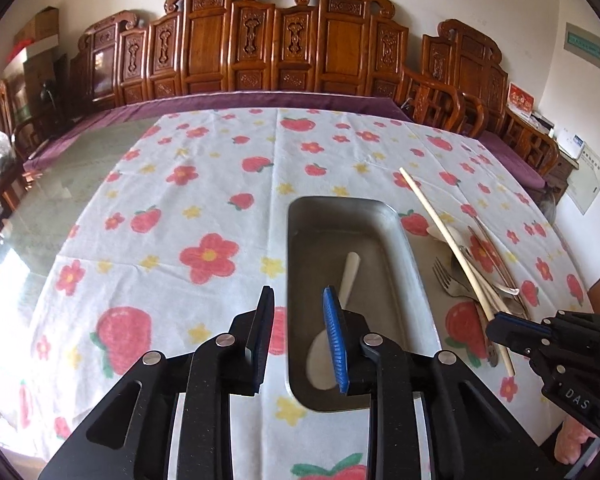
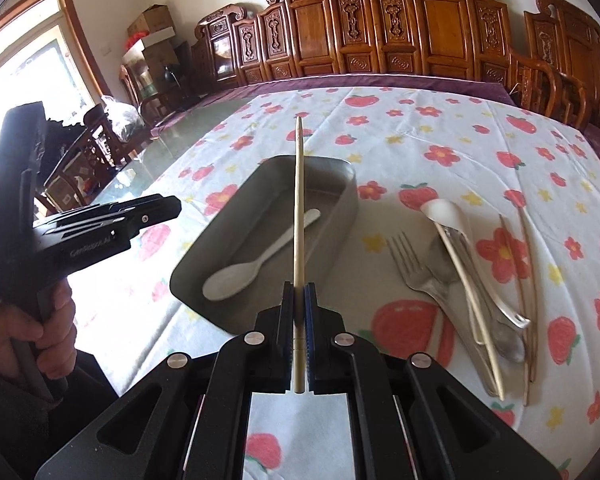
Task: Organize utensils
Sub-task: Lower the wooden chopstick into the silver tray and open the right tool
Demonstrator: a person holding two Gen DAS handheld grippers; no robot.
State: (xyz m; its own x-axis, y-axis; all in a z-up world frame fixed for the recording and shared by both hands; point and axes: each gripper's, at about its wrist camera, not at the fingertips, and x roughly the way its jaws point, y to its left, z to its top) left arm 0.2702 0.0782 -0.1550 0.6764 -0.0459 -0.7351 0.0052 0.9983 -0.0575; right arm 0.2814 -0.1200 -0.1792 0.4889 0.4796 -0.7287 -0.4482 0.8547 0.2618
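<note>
Right gripper (image 2: 299, 292) is clamped tight on a single pale chopstick (image 2: 299, 200), its tip pointing to twelve o'clock above the metal tray (image 2: 340, 216). The left gripper (image 1: 298, 300) hangs over the tray's near end with its jaws parted and nothing between them; the blue pad (image 1: 334, 336) sits just in front of the white spoon (image 2: 240, 264). That spoon lies alone inside the tray, bowl toward seven o'clock in the right wrist view. Out at three o'clock of the tray, on the flowered tablecloth (image 1: 160, 208), the loose pile waits: a fork (image 2: 412, 260), another white spoon (image 2: 446, 212), more chopsticks (image 2: 476, 312) and what looks like metal cutlery underneath, too tangled to sort out. A hand (image 2: 40, 332) grips the left tool's handle.
</note>
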